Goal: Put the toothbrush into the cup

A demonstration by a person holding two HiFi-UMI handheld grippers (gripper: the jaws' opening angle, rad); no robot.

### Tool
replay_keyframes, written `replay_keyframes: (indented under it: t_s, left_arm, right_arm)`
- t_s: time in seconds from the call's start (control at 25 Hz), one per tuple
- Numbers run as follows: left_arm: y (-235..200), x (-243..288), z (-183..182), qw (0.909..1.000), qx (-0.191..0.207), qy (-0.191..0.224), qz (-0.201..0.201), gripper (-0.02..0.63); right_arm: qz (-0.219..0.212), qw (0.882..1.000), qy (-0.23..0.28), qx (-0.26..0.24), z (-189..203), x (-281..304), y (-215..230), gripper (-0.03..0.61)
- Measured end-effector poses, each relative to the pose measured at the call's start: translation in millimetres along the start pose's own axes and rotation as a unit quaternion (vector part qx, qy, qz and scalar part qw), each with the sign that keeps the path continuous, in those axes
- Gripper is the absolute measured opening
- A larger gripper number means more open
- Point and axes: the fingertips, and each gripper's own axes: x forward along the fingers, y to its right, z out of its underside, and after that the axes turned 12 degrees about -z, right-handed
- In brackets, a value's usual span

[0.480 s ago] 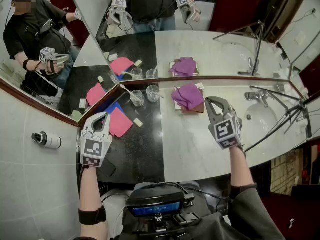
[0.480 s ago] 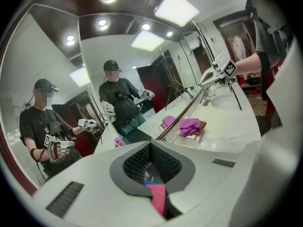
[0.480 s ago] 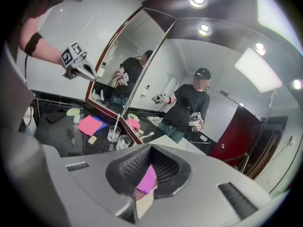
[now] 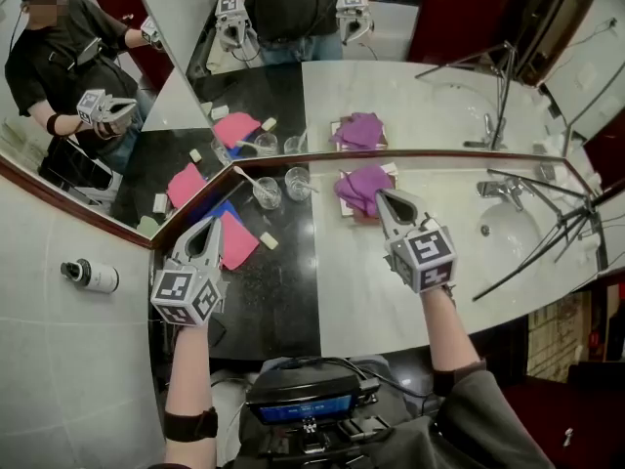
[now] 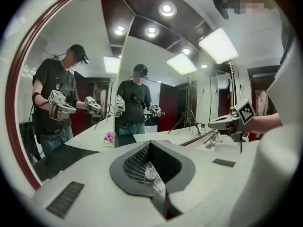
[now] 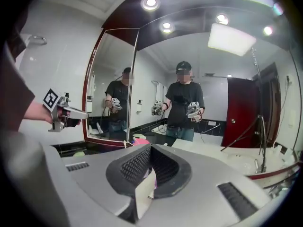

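Both tongs are closed & empty. The left gripper (image 4: 206, 227) has its jaws meeting at the tip over the dark part of the counter. The right gripper (image 4: 383, 196) is the same, over the pale part just near the purple cloth (image 4: 369, 186).

The toothbrush (image 4: 245, 174) is beyond both, at the far edge by the mirror. Its thin white handle slopes up to the far left out of the left glass cup (image 4: 269, 194). It looks already propped w/ one end inside, tho it's too small to be sure. A 2nd glass (image 4: 299, 182) stands just right of it.

Handling, as a judgement: the brush is light, stiff plastic, smooth so prob. slippery. It's best pinched mid-handle across the narrow side, not at the bristles. The cup is glass, so fragile & easy to tip.

Writing: none readable, no brands. Only b/w square markers show on the gripper cubes.
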Motion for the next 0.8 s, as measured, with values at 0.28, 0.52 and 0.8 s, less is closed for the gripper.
replay_keyframes:
  t_s: [0.28,0.52,0.8]
  left_arm:
    - [11,1,20,0.9998,-0.018,-0.01,0.0,0.0]
    - [8,2,29,0.9997,-0.019,-0.016,-0.002,0.0]
    - [6,4,32,0.9998,-0.014,-0.016,-0.003,0.0]
  right_arm:
    - [-0.046,0.997,0.013,0.054,11,24,-43,0.018]
    - [-0.06,0.997,0.001,0.057,24,33,-55,0.019]
    - [-0.063,0.996,-0.019,0.052,45,51,-61,0.066]
